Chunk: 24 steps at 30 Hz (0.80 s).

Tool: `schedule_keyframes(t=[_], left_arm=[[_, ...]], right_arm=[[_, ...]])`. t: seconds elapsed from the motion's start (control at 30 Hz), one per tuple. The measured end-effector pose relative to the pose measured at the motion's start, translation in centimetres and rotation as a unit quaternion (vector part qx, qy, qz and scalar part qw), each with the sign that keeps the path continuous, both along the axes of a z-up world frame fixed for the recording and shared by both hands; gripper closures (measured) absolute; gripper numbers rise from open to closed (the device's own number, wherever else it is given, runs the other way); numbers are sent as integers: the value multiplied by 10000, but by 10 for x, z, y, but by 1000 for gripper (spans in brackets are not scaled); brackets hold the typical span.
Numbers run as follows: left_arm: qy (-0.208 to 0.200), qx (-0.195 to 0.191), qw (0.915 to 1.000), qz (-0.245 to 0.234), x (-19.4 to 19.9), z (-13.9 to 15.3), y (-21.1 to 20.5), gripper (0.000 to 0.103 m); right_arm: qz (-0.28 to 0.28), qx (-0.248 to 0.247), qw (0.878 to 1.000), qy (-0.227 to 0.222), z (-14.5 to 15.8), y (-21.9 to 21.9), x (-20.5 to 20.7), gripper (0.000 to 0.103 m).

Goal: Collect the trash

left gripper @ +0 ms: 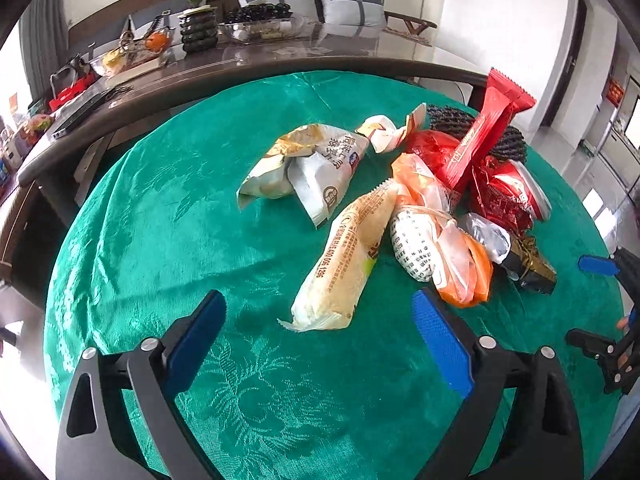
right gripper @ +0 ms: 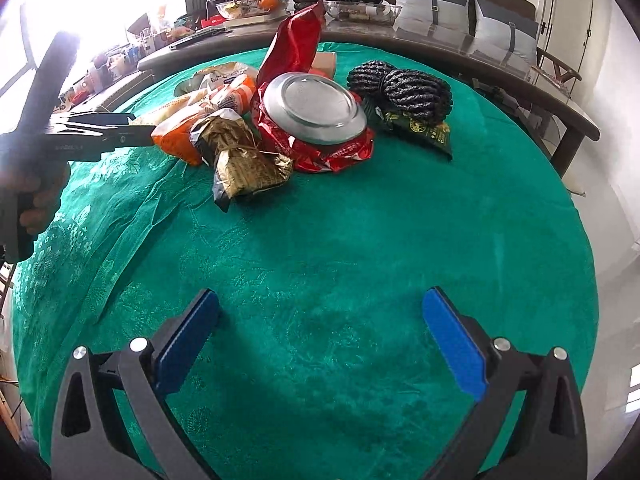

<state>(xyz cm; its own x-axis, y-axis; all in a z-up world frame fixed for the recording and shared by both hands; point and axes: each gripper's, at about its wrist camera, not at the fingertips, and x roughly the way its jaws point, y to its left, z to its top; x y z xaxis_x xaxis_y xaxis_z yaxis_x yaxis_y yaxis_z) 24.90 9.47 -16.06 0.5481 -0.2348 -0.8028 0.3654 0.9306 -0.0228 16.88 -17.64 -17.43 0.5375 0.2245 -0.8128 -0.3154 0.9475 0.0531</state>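
A heap of trash lies on the green tablecloth (left gripper: 160, 240). A beige wrapper (left gripper: 344, 264) lies nearest my left gripper (left gripper: 316, 332), which is open and empty just short of it. Beside it are an orange bag (left gripper: 464, 264), a white crumpled bag (left gripper: 308, 168), a gold wrapper (left gripper: 528, 268) and a red bar wrapper (left gripper: 488, 132). In the right wrist view my right gripper (right gripper: 320, 328) is open and empty, well short of the heap: a gold wrapper (right gripper: 244, 160), a crushed red can (right gripper: 316, 120), and a red bag (right gripper: 292, 44).
A dark woven coil (right gripper: 404, 88) lies on a green packet (right gripper: 424, 132) behind the heap. A long dark table (left gripper: 280, 60) with bowls, a plant pot (left gripper: 198, 32) and clutter stands behind the round table. The left gripper (right gripper: 116, 128) enters the right wrist view from the left.
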Motion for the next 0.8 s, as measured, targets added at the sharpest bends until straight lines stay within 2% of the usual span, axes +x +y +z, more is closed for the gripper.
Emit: schedule_keyframes(t=[0.13,0.23,0.3,0.37,0.4,0.43,0.47,0.5,0.57,0.8], left_arm=[[23,271,9992,-284,7,-5,-6,23],[58,211,9992,-329,10,-6,-7,35],[74,197,9991,-358,11,-6,-8,44],[81,228,9989,-390,11,-5,-9,61],[86,244,9989,-390,12,-4,-10,66],[97,273,9989,-367,12,-4,-11,71],[115,280,9989,-344,11,-3,-10,77],[167,258,9990,-318,10,-3,-10,80],[238,209,9993,-220,6,0,-7,81],[427,-7,9986,325,-49,8,5,82]], right_arm=[[443,770,9960,39,16,9,14,5],[655,835,9943,71,24,24,36,9],[764,704,9945,111,22,34,48,18],[853,663,9940,183,19,42,57,31],[868,621,9941,195,18,47,59,32],[864,560,9945,184,17,50,60,38],[860,549,9946,184,17,51,60,57],[817,598,9946,212,16,51,59,57],[747,702,9944,246,18,49,56,63],[334,786,9962,146,35,19,9,63]])
